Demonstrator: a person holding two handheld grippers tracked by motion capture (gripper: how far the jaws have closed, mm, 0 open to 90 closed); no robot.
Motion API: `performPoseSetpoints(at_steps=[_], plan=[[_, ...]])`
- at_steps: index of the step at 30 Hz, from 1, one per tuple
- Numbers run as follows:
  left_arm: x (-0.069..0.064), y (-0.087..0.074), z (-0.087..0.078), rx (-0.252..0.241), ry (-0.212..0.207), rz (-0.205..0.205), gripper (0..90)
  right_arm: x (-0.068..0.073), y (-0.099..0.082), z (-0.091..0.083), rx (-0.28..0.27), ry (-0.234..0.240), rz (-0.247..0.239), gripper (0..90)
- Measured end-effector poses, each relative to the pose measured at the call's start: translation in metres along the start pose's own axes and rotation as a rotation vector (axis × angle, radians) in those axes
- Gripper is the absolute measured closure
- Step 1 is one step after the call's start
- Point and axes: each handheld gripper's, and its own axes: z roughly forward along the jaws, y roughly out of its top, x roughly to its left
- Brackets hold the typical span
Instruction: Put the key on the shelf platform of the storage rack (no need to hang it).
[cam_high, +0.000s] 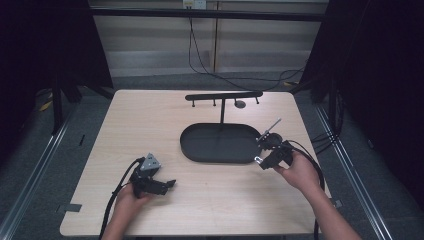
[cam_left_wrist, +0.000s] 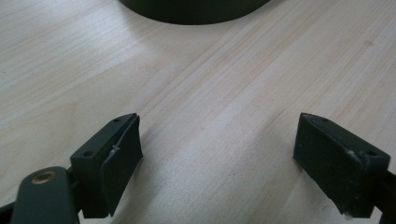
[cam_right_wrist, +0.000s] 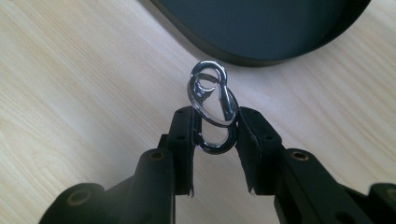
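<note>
Bare table (cam_high: 150, 125) lies open leftward; the black tray (cam_high: 200, 147) and its T-stand (cam_high: 222, 97) block the middle.

The tabletop (cam_high: 150, 125) is pale wood with a fine straight grain, squarish with rounded corners, standing on a grey floor (cam_high: 45, 165). A black oval tray (cam_high: 200, 150) lies directly on it, a little right of the middle. From the tray's far part a thin black post rises to a black crossbar (cam_high: 223, 95) with short pegs hanging under it. Just beside the crossbar's right end a small round grey thing (cam_high: 240, 104) lies on the wood; what it is cannot be told. The left claw (cam_high: 167, 185) rests low at the near left part of the wood.
</note>
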Motion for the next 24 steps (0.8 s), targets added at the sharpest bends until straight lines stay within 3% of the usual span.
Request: performPoseSetpoints(at_steps=[24], plan=[[0.0, 0.0, 0.0, 0.0, -0.001, -0.001, 14.7, 0.002, 0.037, 0.003, -0.027, -0.034, -0.023, 67.6]])
